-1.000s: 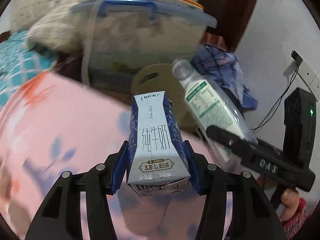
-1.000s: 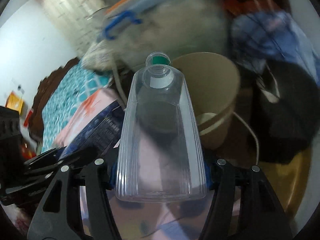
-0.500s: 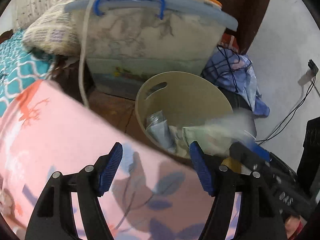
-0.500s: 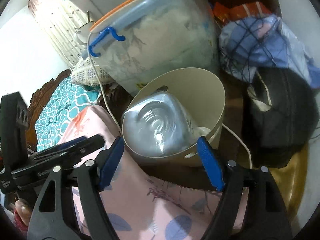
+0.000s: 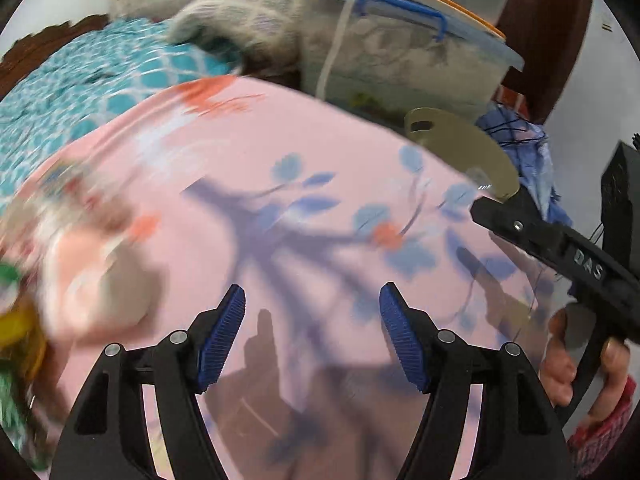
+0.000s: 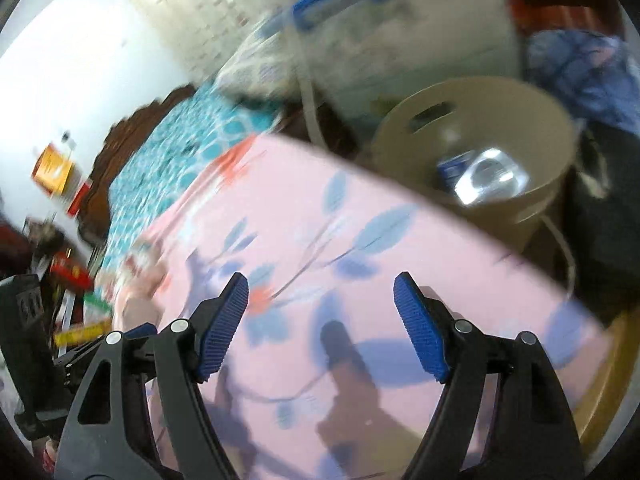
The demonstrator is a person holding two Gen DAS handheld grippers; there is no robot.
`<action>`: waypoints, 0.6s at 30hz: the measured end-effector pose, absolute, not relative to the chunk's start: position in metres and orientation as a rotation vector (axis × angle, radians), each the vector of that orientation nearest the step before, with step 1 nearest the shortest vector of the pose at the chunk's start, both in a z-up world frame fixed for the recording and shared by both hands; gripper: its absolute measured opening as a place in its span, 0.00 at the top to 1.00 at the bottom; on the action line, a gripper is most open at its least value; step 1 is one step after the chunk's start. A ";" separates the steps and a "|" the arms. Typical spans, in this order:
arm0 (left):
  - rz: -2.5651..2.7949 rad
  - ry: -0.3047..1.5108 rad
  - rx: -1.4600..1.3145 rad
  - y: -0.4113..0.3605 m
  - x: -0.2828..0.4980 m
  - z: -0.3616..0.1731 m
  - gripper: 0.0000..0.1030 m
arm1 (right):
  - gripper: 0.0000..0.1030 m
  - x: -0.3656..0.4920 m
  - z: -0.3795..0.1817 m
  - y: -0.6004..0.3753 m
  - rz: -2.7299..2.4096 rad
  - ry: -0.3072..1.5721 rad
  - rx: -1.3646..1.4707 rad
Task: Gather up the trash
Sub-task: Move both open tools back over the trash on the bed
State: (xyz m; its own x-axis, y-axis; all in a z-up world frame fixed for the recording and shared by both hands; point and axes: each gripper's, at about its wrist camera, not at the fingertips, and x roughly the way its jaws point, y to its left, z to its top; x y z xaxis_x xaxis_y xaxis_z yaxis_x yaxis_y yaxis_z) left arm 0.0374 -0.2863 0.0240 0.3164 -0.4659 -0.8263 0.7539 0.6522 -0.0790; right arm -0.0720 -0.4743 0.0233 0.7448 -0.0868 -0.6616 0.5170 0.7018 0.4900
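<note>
Both carton (image 6: 454, 170) and bottle (image 6: 490, 178) now lie in our bin (image 6: 520, 216); jaws gape empty, so next we seek more trash leftward.

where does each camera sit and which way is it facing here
Left wrist view: sits on the left hand-held gripper, looking down over the pink floral sheet; shows its own open blue pads, plus the right hand-held gripper and the hand holding it.
Right wrist view: sits on the right hand-held gripper, facing the sheet and the beige bin with a clear bottle inside; its open pads show.
Shared: sheet, bin, lidded storage box, teal bedspread.
</note>
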 end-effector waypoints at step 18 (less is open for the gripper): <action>-0.366 0.843 0.015 -0.012 0.050 0.060 0.25 | 0.49 0.035 0.031 -0.269 0.126 0.874 0.415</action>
State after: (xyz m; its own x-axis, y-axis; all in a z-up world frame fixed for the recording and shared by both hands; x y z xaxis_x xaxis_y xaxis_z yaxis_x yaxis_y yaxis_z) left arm 0.0497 -0.0121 0.0599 0.6063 -0.3105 -0.7321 0.3222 0.9376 -0.1308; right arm 0.0348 -0.2687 0.0309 0.6404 0.2742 -0.7175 0.0608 0.9131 0.4032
